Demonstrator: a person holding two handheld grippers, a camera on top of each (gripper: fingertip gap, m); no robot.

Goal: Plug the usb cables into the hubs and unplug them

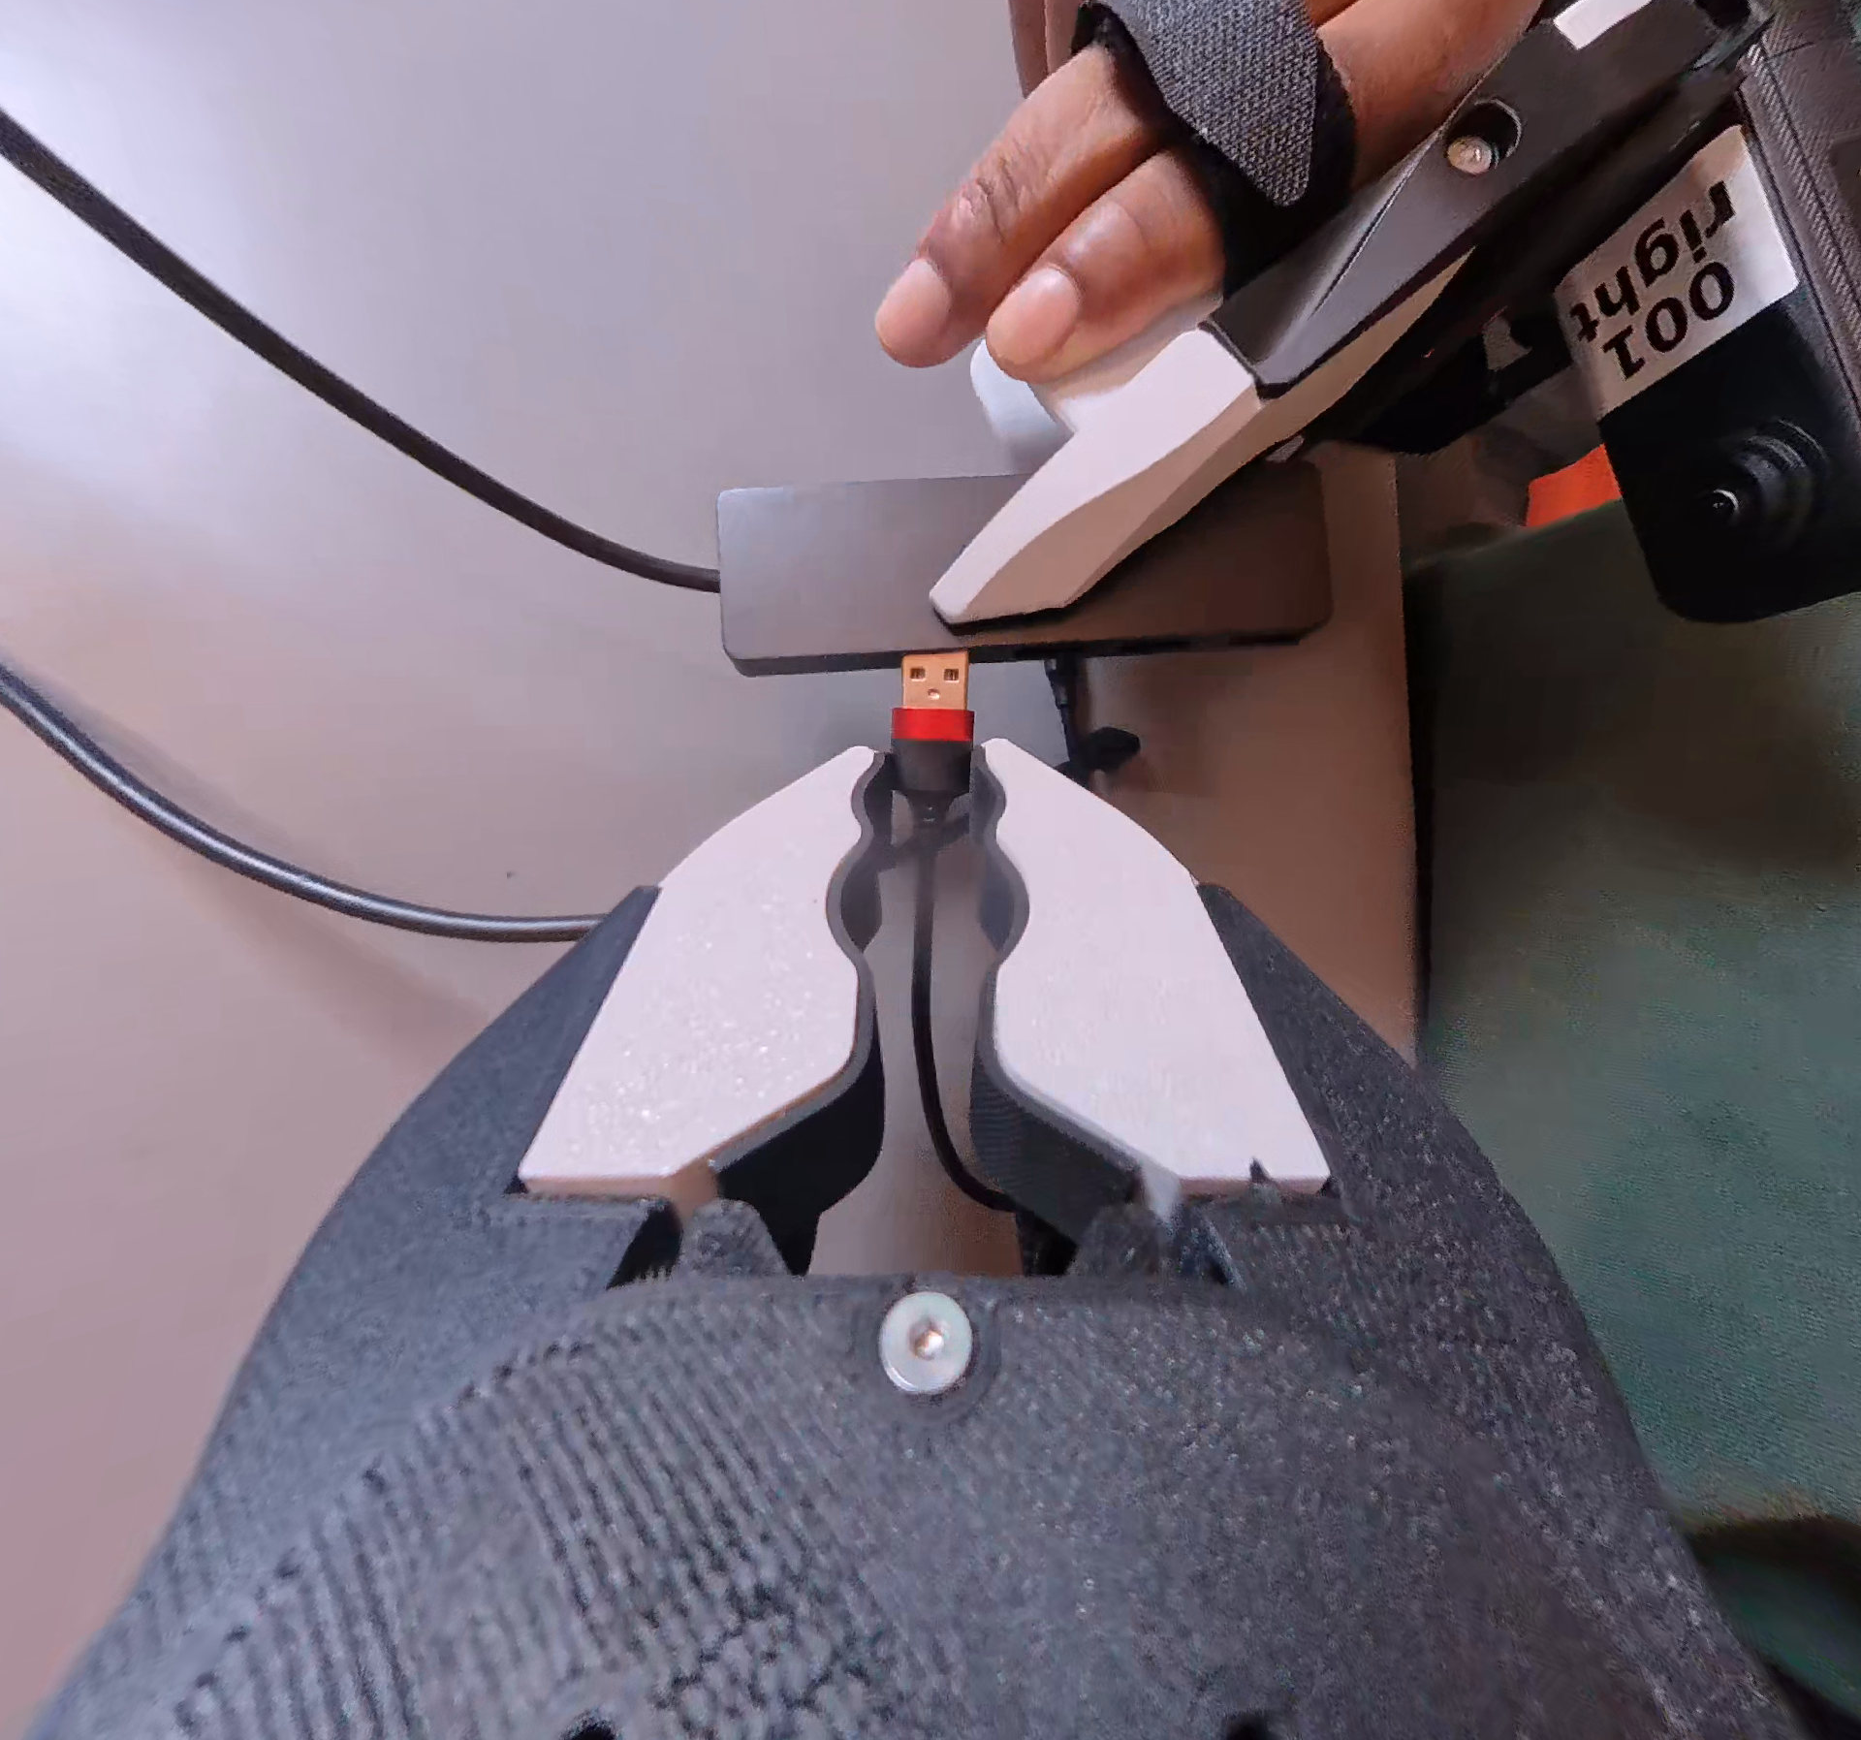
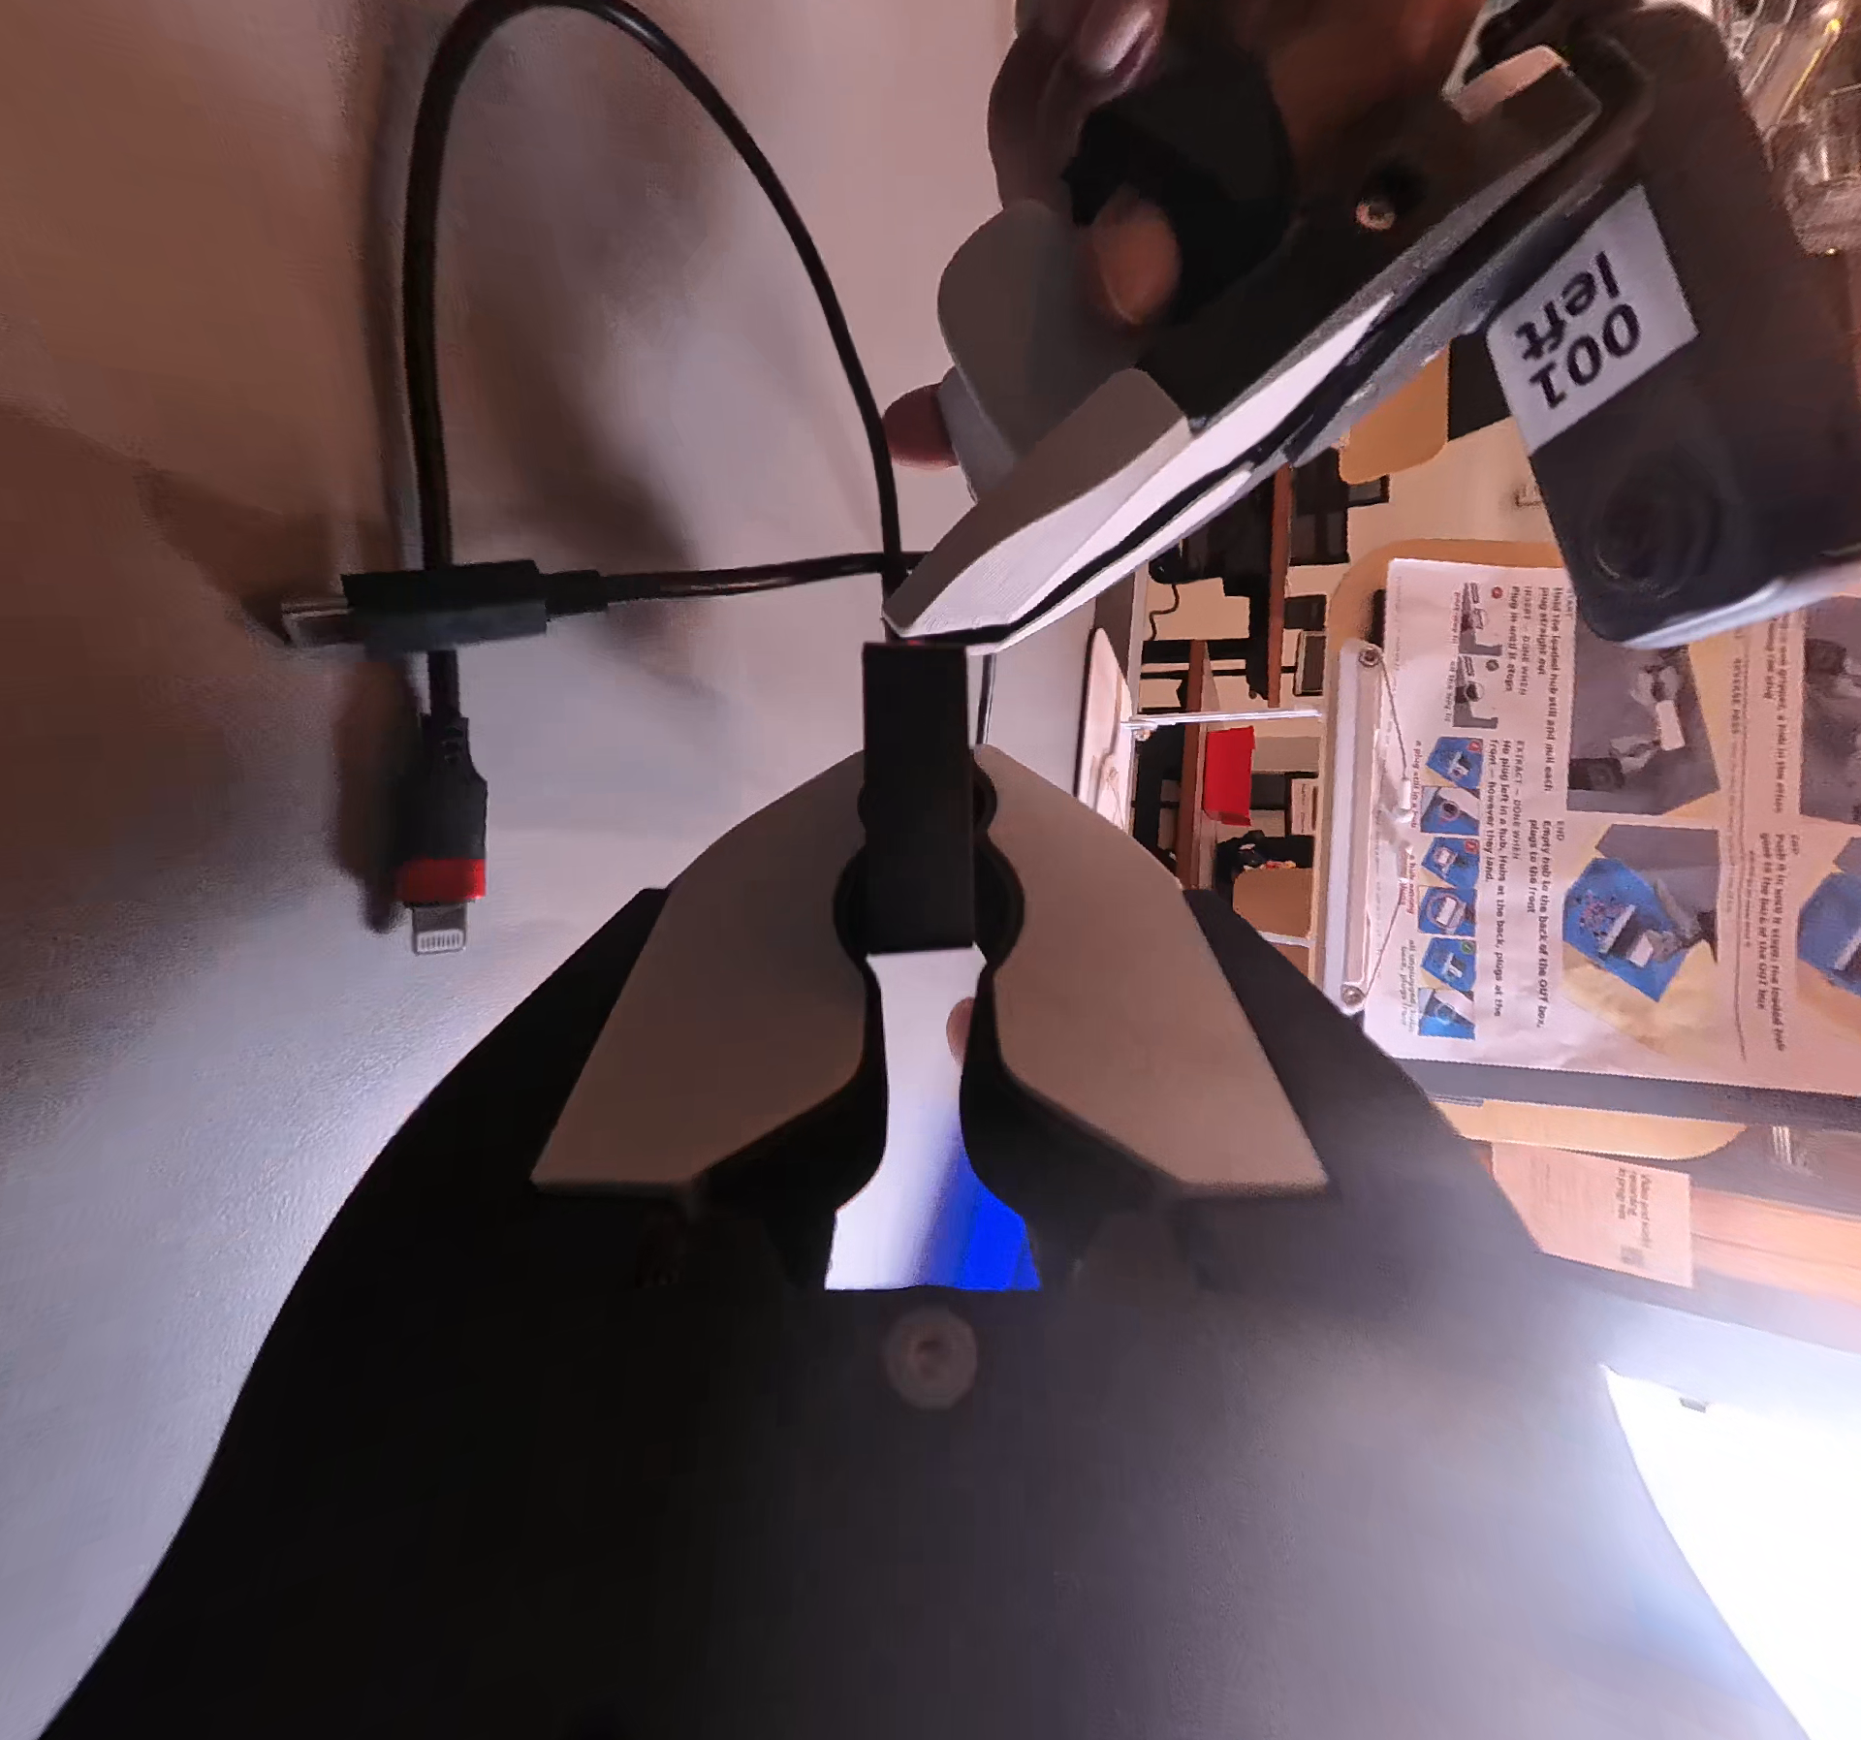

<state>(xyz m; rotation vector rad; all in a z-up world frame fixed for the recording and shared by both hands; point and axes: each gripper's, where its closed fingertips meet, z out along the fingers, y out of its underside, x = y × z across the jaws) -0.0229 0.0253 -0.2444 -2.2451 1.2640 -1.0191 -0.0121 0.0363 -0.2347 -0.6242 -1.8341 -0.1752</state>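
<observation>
Nearest you, the left gripper [image 1: 932, 765] is clenched on the black boot of the USB-A plug [image 1: 935, 695], just behind its red collar, with the black cable [image 1: 932, 1017] running back between the fingers. The gold shell meets the near edge of the black USB hub [image 1: 836, 574], and whether it is going in or coming out cannot be read. Keep the plug square to the port and move it straight along its own axis, with no rocking. Beyond it, the right gripper [image 2: 918, 775] clamps the hub by one end, so brace it against your push. Farther off, on the pale table [image 1: 302, 282], the hub's own lead [image 2: 705, 579] crosses over the loose Lightning end [image 2: 440, 871]. The port itself is hidden under the hub's edge, and the remaining ports along that edge are too dark to count
</observation>
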